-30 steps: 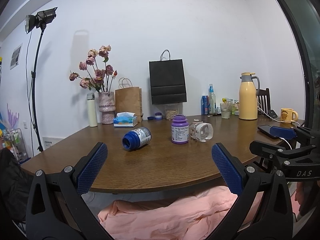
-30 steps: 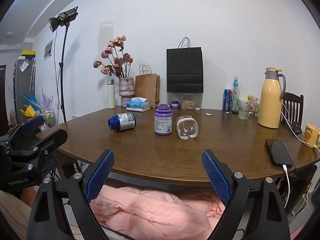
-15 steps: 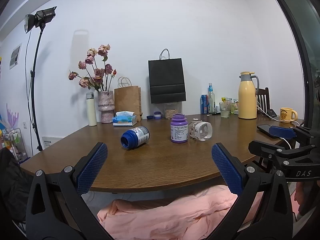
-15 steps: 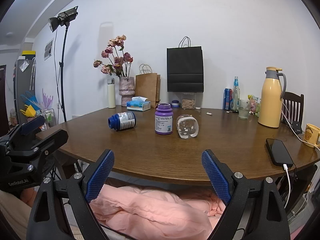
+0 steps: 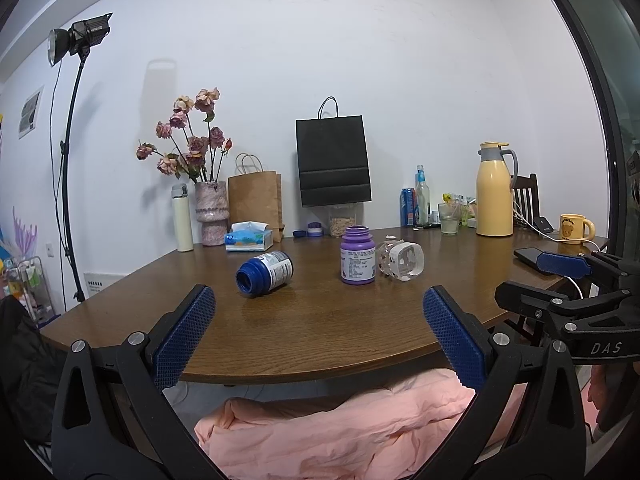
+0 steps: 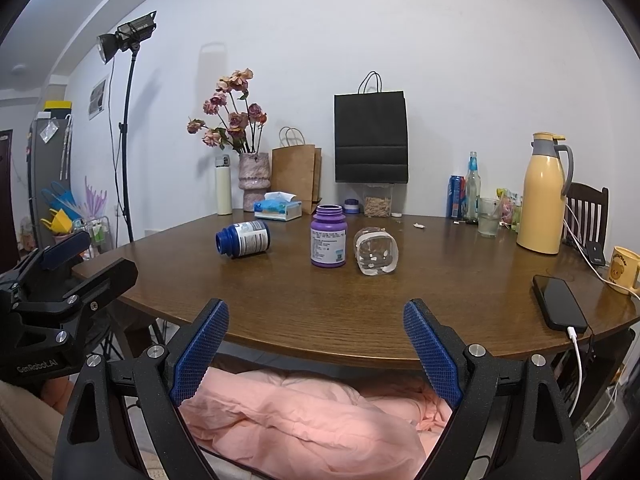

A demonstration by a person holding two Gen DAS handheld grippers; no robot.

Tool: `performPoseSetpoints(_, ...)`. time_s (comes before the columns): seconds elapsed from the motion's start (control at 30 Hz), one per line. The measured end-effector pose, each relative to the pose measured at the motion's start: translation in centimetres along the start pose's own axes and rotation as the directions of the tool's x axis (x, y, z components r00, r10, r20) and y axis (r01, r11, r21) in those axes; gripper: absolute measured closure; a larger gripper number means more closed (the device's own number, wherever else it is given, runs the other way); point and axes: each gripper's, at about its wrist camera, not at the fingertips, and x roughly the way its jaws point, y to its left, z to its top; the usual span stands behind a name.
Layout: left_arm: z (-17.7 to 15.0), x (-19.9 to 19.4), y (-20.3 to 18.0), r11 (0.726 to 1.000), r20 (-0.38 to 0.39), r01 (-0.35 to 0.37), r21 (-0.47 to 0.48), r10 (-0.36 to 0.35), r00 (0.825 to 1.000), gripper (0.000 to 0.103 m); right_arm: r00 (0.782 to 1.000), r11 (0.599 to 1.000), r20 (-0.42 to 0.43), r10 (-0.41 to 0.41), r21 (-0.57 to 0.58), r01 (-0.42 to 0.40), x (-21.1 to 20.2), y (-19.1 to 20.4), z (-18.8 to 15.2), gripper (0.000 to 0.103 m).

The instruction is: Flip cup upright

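Note:
A clear glass cup [image 5: 401, 261] [image 6: 376, 255] lies on its side on the brown table [image 5: 320, 320] [image 6: 440, 304], right of an upright purple bottle [image 5: 357, 255] [image 6: 328, 236]. A blue bottle [image 5: 264, 272] [image 6: 243, 238] lies on its side further left. My left gripper [image 5: 318, 334] is open, held at the table's near edge, well short of the cup. My right gripper [image 6: 316, 344] is open too, also at the near edge, empty. Each gripper shows at the side of the other's view.
Along the back stand a flower vase [image 6: 253, 176], white flask [image 6: 223, 191], tissue box [image 6: 278, 211], paper bags [image 6: 371, 138], cans and a glass [image 6: 488, 217], and a yellow jug [image 6: 542, 204]. A phone [image 6: 559, 307] on a cable and a yellow mug [image 6: 624, 269] lie right. Pink cloth [image 6: 300, 412] is below.
The left wrist view has drifted slightly, with the table objects shifting a little left. Both grippers stay open and nothing on the table has moved.

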Motion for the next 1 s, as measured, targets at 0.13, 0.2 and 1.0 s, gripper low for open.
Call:
performPoseSetpoints(0.13, 0.0, 0.0, 0.0, 1.0, 0.0, -0.001, 0.001, 0.001, 1.0, 0.0, 1.0, 1.0, -0.002, 0.001, 0.001, -0.001, 0.1, 0.0, -0.1, 0.01)
performPoseSetpoints(0.2, 0.0, 0.0, 0.0, 1.0, -0.001, 0.0, 0.0, 0.0, 1.0, 0.0, 1.0, 1.0, -0.001, 0.0, 0.0, 0.0, 0.1, 0.0, -0.2, 0.01)
performPoseSetpoints(1.0, -1.5, 2.2, 2.1, 0.996, -0.048, -0.091, 0.004, 0.091, 0.995, 0.0, 0.998, 0.999, -0.054, 0.033, 0.016, -0.033, 2.9, 0.6, 1.5, 0.01)
